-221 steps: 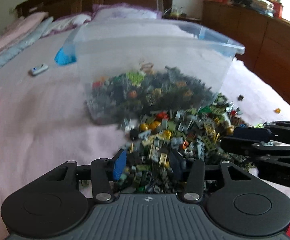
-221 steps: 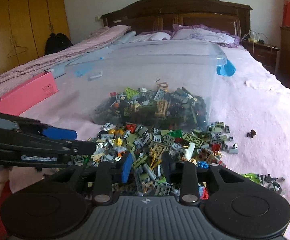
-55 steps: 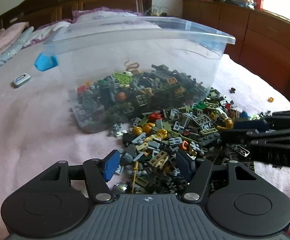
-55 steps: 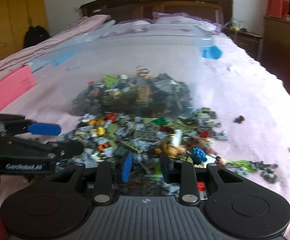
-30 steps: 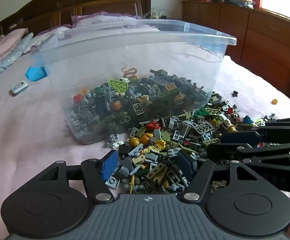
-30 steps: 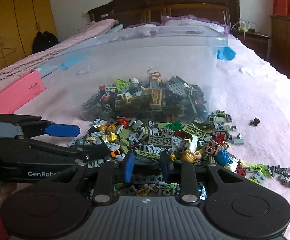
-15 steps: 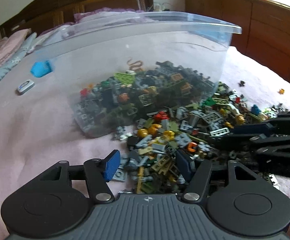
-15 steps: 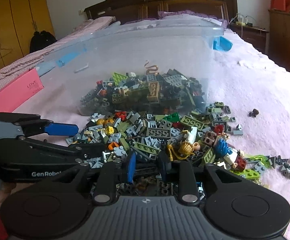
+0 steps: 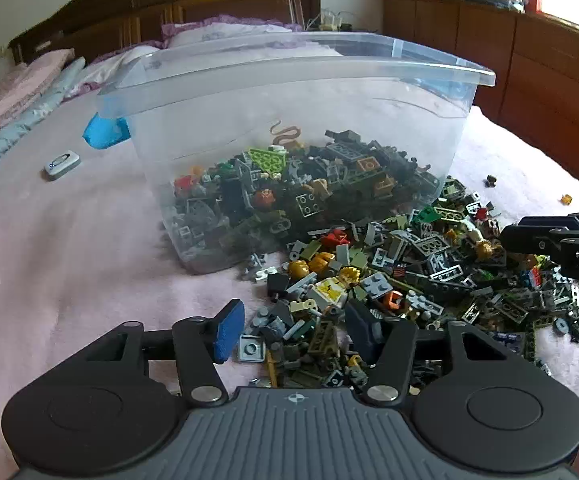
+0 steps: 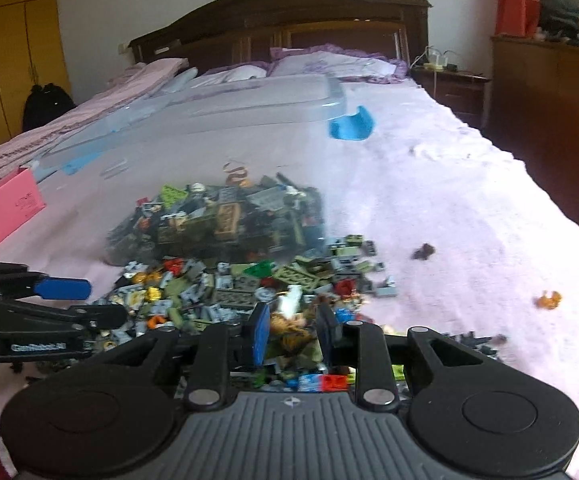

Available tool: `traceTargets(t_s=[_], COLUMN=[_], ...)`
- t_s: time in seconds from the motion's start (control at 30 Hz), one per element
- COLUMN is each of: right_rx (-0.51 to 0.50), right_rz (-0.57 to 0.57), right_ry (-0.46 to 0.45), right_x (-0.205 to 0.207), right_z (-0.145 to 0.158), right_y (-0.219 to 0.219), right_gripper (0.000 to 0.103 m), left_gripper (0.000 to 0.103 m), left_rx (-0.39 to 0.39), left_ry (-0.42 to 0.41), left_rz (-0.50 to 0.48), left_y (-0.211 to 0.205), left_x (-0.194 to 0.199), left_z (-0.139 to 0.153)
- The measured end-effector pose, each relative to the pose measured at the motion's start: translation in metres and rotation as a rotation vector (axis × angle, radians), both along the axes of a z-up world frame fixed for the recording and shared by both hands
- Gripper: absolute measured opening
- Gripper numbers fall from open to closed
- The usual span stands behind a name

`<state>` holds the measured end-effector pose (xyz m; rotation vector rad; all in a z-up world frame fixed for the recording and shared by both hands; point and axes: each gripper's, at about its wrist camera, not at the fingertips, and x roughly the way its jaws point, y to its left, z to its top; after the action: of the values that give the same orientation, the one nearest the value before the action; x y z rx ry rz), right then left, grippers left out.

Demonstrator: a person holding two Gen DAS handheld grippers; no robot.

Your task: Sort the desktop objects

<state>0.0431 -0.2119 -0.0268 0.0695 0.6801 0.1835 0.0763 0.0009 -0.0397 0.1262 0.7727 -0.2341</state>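
A heap of small toy bricks (image 9: 401, 276) lies on the pink bedspread in front of a clear plastic bin (image 9: 289, 92) that holds many more bricks. My left gripper (image 9: 293, 330) is open, its fingertips low over the near left edge of the heap. My right gripper (image 10: 291, 334) is partly open over the heap's near side, with brown and yellowish bricks (image 10: 289, 326) between its fingers; the view is blurred. The heap (image 10: 245, 284) and bin (image 10: 209, 120) also show in the right wrist view. Each gripper shows from the side in the other's view.
A blue clip (image 9: 103, 134) and a small white device (image 9: 62, 165) lie left of the bin. A pink box (image 10: 3, 212) lies at the left. Stray bricks (image 10: 547, 300) dot the bedspread at the right. Headboard and pillows stand behind, wooden cabinets at the right.
My right gripper has moved forward and down into the heap and opened a little wider. My left gripper has shifted slightly; the bin now looks more upright.
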Motion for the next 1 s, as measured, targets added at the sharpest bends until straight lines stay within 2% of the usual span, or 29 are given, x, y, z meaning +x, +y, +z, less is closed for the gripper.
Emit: traceTargets(t_s=[0.5,0.53,0.67,0.87,1.0], right_rx=[-0.034,-0.031,-0.029,-0.051,-0.040], right_rz=[-0.062,-0.061,-0.054,-0.036,-0.042], right_ry=[0.015,0.018,0.035,0.025,0.026], right_x=[0.004,0.006,0.014,0.014,0.016], right_z=[-0.011,-0.013,-0.019,-0.021,-0.023], right_y=[-0.011,-0.011,-0.010,-0.009,-0.014], right_gripper=[0.029,0.030,0.036,0.030,0.032], left_gripper=[0.057,0.053,0.053,0.053,0.053], left_rx=[0.004,0.003,-0.019,-0.009,-0.007], left_ry=[0.006,0.000,0.005,0.011,0.018], left_rz=[0.015,0.024,0.041,0.038,0.034], left_y=[-0.001,0.000,0.005,0.004,0.004], left_x=[0.000,-0.001,-0.003,-0.003,-0.001], left_z=[-0.004,-0.004,-0.003,-0.006,-0.009])
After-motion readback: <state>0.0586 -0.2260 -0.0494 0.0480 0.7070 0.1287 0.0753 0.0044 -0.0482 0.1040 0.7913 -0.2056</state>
